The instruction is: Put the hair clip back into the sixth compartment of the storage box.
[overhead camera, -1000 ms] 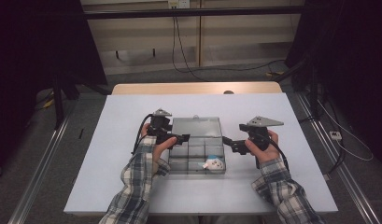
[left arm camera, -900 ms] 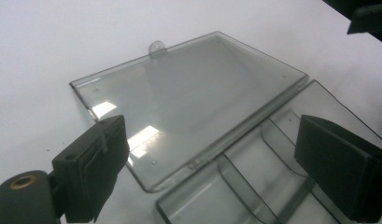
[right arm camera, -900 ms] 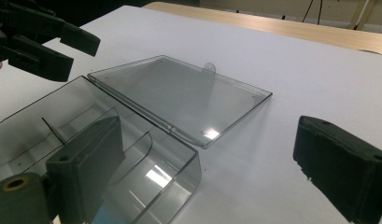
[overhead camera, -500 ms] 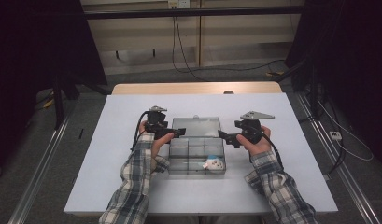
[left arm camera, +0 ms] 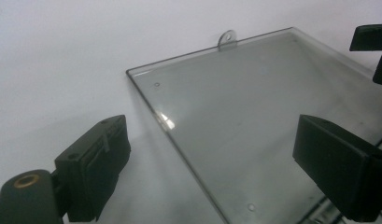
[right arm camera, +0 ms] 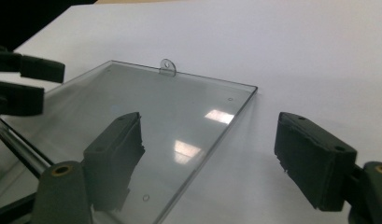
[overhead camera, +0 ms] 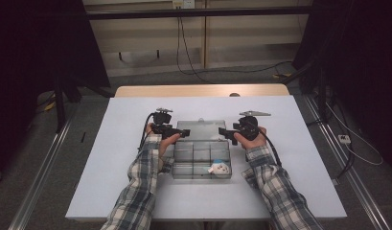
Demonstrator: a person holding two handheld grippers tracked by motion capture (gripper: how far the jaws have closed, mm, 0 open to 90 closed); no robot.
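Clear plastic compartment box [overhead camera: 202,155]: hinged transparent lid [left arm camera: 254,126] already open at 12 o'clock; left gripper [overhead camera: 180,132] and right gripper [overhead camera: 224,132] both spread, straddling its side edges, closing pending.

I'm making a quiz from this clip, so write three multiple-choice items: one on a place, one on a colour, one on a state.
1. Where does the small white thing lie in the clear box?
A. near right compartment
B. far left compartment
C. on the lid

2. What colour is the table?
A. brown
B. white
C. green

3. How is the lid?
A. shut
B. taken off
C. open, laid back flat

A: the high view shows it at the near right.
B: its top is white.
C: the compartments are bare, with both open tools, left tool and right tool, at the lid's edges.
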